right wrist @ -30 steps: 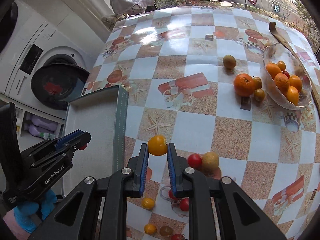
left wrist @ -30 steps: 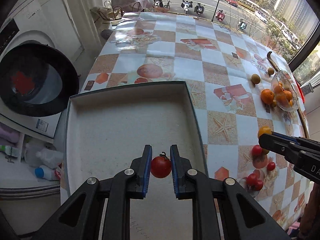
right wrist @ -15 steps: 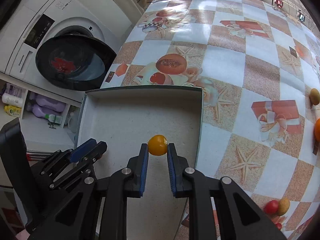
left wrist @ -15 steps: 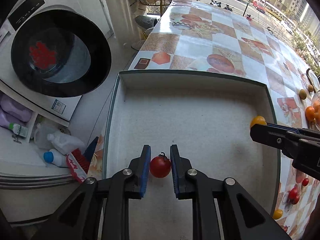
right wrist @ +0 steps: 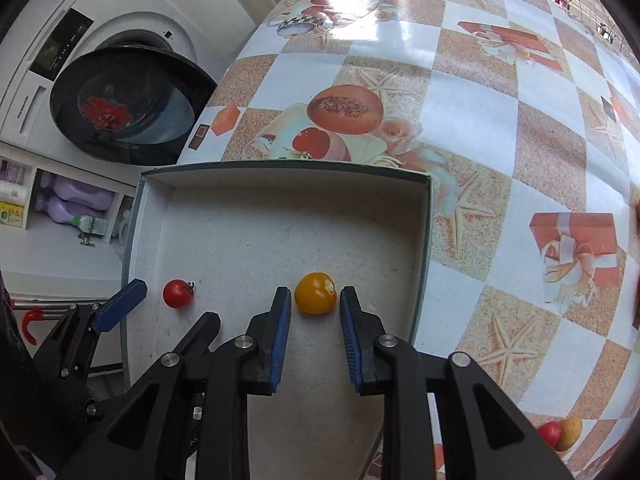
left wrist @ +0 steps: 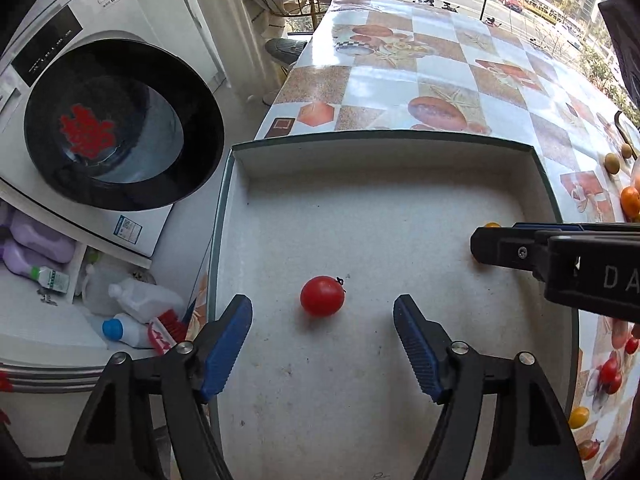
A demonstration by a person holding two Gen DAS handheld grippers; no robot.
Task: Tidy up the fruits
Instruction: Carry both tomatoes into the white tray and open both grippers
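Since 0.5 s ago both claws have let go: the left claw has spread wide and the red tomato it was pinching now lies loose on the floor of the box, while the right claw has parted a little from the yellow tomato.

In the left wrist view the left claw points straight ahead and low over the box, its 2 blue pads well apart at 8 and 4 o'clock of the red tomato, touching neither side. The right claw reaches in level from 3 o'clock, with the yellow tomato just showing behind its tip.

In the right wrist view the right claw points forward over the box floor, pads slightly spread with a gap on each side of the yellow tomato, which rests between the tips. The red tomato sits at 9 o'clock of it, beside the left claw.

Beyond the box at 12 o'clock stretches the checked tablecloth; at 10 o'clock stands the washing machine.
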